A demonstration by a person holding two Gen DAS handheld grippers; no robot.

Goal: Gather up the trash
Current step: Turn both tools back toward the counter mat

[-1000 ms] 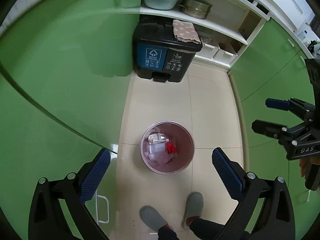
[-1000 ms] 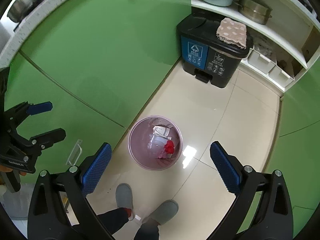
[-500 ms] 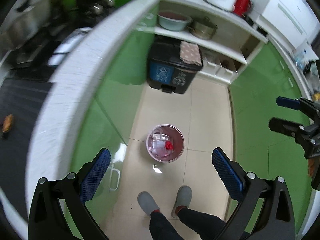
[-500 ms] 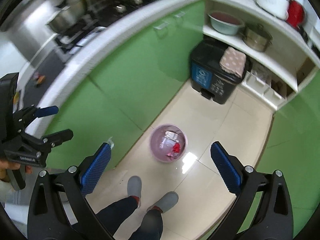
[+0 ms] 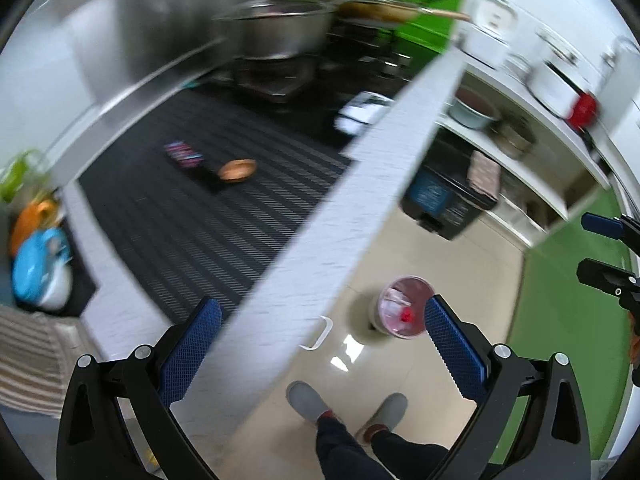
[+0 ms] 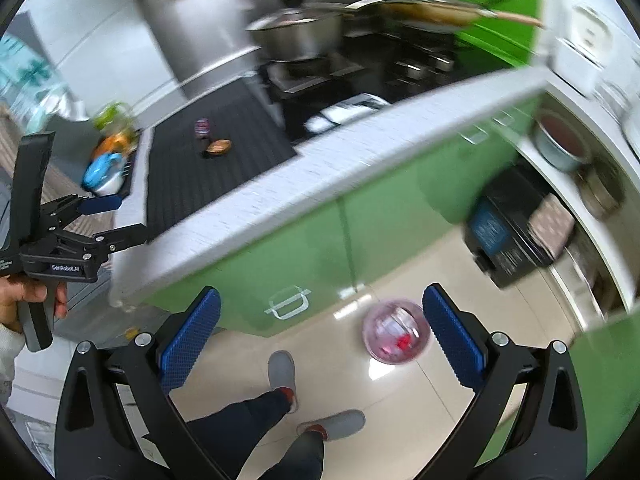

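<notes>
A: Both grippers are being held with fingers wide apart and nothing between them: the left gripper (image 5: 320,350), the right gripper (image 6: 320,346).

B: Where is the trash being kept?

A: Wrappers (image 5: 236,170) are lying on the mat (image 5: 200,216), well above the bin (image 6: 396,334).

B: With the views blurring, a wrapper is easily being misjudged and knocked off the mat, missing the bin.

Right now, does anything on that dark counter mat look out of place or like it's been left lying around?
Yes. Two small loose items lie on the black ribbed mat: a colourful wrapper-like packet and, beside it, an orange-brown piece, blurred, possibly food or peel. They look like stray trash. Both grippers are open and empty.
</notes>
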